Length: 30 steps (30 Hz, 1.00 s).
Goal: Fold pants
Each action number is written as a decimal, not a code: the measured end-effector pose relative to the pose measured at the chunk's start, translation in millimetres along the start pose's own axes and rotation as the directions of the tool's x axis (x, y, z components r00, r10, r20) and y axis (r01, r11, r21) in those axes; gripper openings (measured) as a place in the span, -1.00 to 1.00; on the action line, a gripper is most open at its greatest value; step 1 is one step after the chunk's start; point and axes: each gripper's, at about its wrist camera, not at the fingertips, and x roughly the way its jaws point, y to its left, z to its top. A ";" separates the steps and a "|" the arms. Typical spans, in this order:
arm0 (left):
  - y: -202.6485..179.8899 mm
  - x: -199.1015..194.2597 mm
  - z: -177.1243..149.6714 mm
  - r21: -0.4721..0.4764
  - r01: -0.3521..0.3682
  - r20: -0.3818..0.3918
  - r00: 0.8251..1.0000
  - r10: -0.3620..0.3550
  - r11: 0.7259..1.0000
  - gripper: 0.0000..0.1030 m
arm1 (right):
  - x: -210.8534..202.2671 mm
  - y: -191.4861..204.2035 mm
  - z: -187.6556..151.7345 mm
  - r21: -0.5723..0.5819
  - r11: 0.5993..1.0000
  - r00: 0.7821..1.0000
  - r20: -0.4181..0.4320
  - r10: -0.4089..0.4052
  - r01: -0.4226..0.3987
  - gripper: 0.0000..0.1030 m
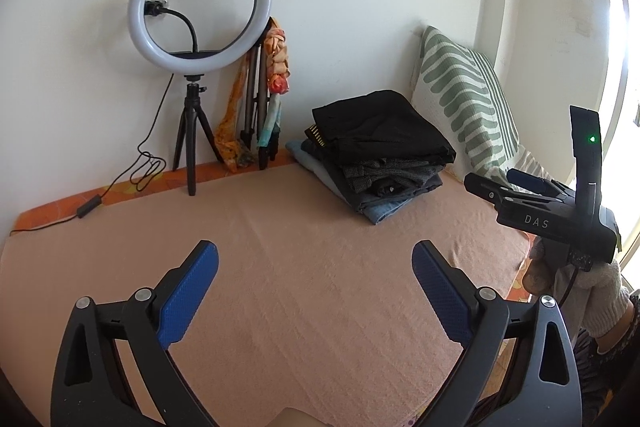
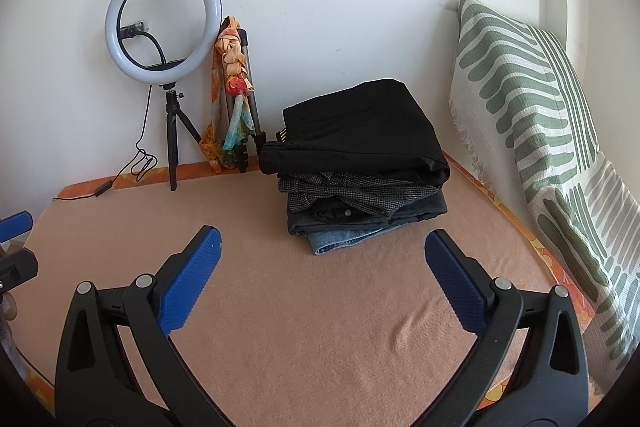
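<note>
A stack of folded pants [image 1: 380, 155] sits at the back of the peach blanket [image 1: 300, 267], black pair on top, grey and denim pairs beneath; it also shows in the right wrist view [image 2: 356, 163]. My left gripper [image 1: 316, 255] is open and empty above the bare blanket, in front of the stack. My right gripper [image 2: 322, 247] is open and empty, just short of the stack's front edge; it shows from the side in the left wrist view [image 1: 520, 183]. The left gripper's blue pad shows at the left edge of the right wrist view [image 2: 14, 223].
A ring light on a small tripod [image 1: 196, 67] stands at the back left with its cable trailing on the bed. A folded tripod with colourful scarves [image 1: 264, 99] leans on the wall. A green-striped pillow [image 2: 532, 123] lines the right side.
</note>
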 end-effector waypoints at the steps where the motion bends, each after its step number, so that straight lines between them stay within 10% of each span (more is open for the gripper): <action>1: 0.3 0.8 -0.4 -0.001 0.000 -0.003 1.000 0.000 1.000 0.89 | 0.5 -0.7 -0.5 0.004 1.000 1.000 0.000 0.002 -0.002 1.00; 30: 8.5 -3.7 1.7 -0.038 -0.027 -0.015 1.000 0.027 0.999 0.89 | -0.3 10.8 -1.7 -0.014 1.000 1.000 0.025 0.016 -0.015 1.00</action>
